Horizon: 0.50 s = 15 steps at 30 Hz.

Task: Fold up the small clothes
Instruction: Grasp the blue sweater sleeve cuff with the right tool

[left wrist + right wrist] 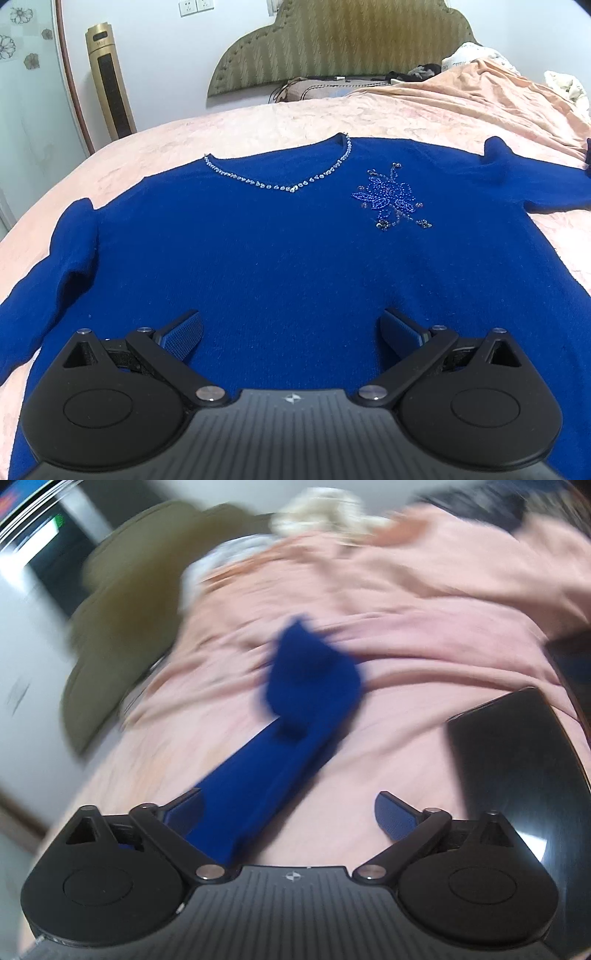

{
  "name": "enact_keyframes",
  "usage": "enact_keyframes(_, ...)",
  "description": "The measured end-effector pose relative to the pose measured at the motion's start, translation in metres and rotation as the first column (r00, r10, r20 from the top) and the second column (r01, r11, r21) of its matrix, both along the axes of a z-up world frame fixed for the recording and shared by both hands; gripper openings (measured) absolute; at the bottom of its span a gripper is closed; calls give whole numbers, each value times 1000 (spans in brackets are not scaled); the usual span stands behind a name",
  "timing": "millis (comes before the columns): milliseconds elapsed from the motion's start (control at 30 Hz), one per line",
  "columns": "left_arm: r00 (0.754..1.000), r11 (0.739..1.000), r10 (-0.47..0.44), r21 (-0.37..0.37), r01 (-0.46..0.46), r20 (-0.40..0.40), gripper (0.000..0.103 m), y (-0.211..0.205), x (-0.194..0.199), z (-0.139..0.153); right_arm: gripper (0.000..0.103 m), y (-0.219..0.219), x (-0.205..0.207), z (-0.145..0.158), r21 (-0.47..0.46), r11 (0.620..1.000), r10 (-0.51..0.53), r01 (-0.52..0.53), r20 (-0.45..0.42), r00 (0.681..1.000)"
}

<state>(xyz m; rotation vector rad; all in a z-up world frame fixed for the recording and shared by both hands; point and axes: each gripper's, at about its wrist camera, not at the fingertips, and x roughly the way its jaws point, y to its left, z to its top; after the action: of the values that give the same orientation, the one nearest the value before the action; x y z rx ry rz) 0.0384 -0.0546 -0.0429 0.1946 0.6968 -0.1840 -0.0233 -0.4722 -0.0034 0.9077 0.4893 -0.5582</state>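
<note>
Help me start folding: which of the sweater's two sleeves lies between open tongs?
The sleeve in the right wrist view, between the right tongs; the other sleeve lies untouched.

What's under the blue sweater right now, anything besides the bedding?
The blue sweater lies flat, front up, on the pink bedspread, which shows all around it. No lumps suggest anything beneath, but the fabric hides whatever it covers. The left claw hovers open over its lower part.
</note>
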Motion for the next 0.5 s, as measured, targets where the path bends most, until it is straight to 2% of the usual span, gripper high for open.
enact_keyframes(133,1000,1000,8,-24,-8,11,103,2,-1,-3,86,-22,26,-2,14,998,-69,69,-6,998)
enact_keyframes(233,1000,1000,9,-22,-9,16,103,1,-1,-4,75,-42,48,-5,40,994,-99,98,27,995)
enact_keyframes(300,1000,1000,10,-25,-10,19,103,1,-2,-4,57,-55,53,-10,61,990,-132,130,26,991)
enact_keyframes(333,1000,1000,10,-28,-10,19,103,2,-2,-4,52,-58,50,-11,82,986,-147,143,35,989)
enact_keyframes(367,1000,999,11,-33,-10,17,103,2,-1,-4,43,-63,49,-14,108,982,-164,157,55,985)
enact_keyframes(400,1000,999,12,-38,-11,15,103,4,-2,-4,27,-67,47,-16,134,977,-178,166,78,981)
enact_keyframes(467,1000,999,12,-49,-12,10,103,5,-1,-4,8,-70,40,-15,153,973,-193,175,113,975)
enact_keyframes(500,1000,999,12,-52,-12,9,103,6,-1,-4,8,-71,39,-12,144,973,-197,179,121,973)
